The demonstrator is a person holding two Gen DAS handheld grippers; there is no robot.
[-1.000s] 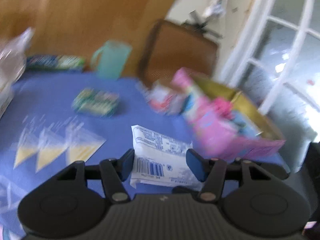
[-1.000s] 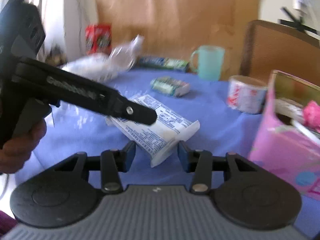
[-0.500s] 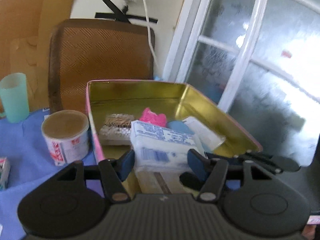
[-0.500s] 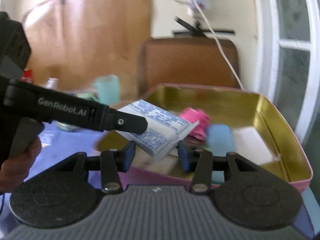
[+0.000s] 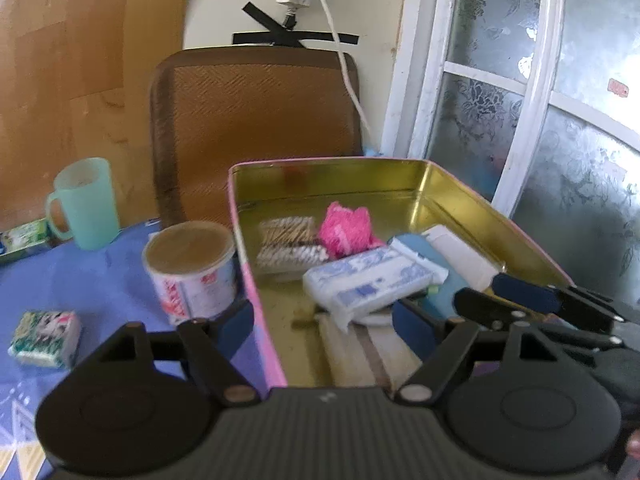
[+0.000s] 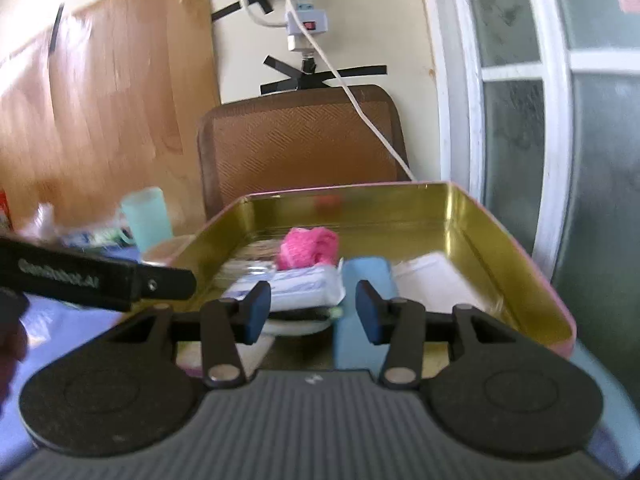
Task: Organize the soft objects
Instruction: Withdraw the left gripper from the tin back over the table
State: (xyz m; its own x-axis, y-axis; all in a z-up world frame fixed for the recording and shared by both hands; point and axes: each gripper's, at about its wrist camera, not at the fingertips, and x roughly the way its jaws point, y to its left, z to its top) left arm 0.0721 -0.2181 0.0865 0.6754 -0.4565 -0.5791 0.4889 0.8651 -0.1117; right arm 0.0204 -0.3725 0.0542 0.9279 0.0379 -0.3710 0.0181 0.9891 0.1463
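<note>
Left gripper [image 5: 322,322] is over the near end of the gold-lined tin [image 5: 460,196], jaws opening, pads clear of the white-and-blue tissue pack [image 5: 370,280]. The pack lies inside the tin, tilted, resting on other contents: pink fluffy ball [image 5: 346,230] just behind it, a bundle of cotton swabs [image 5: 286,240] to its left, a light blue item [image 5: 424,250] and a white item [image 5: 460,254] to its right. Right gripper [image 6: 312,310] is also at the tin's near edge, jaws parted with nothing pinched between the pads; in the right wrist view the tissue pack [image 6: 296,286] sits just beyond the left pad, the light blue item [image 6: 362,280] runs behind the right pad, and the pink ball [image 6: 308,248] is farther back. Right gripper's fingers enter the left wrist view from the right [image 5: 524,306], apart from the pack. Left gripper's arm crosses the right wrist view at left [image 6: 100,280]. Outside the tin on the blue tablecloth [image 5: 100,280]: a round can [image 5: 190,272] touching the tin's pink outer wall, a teal mug [image 5: 84,202] farther back, a small green patterned pack [image 5: 44,338] near the left edge. A brown chair back [image 5: 256,128] stands behind the table, frosted glass door [image 5: 560,120] to the right.
</note>
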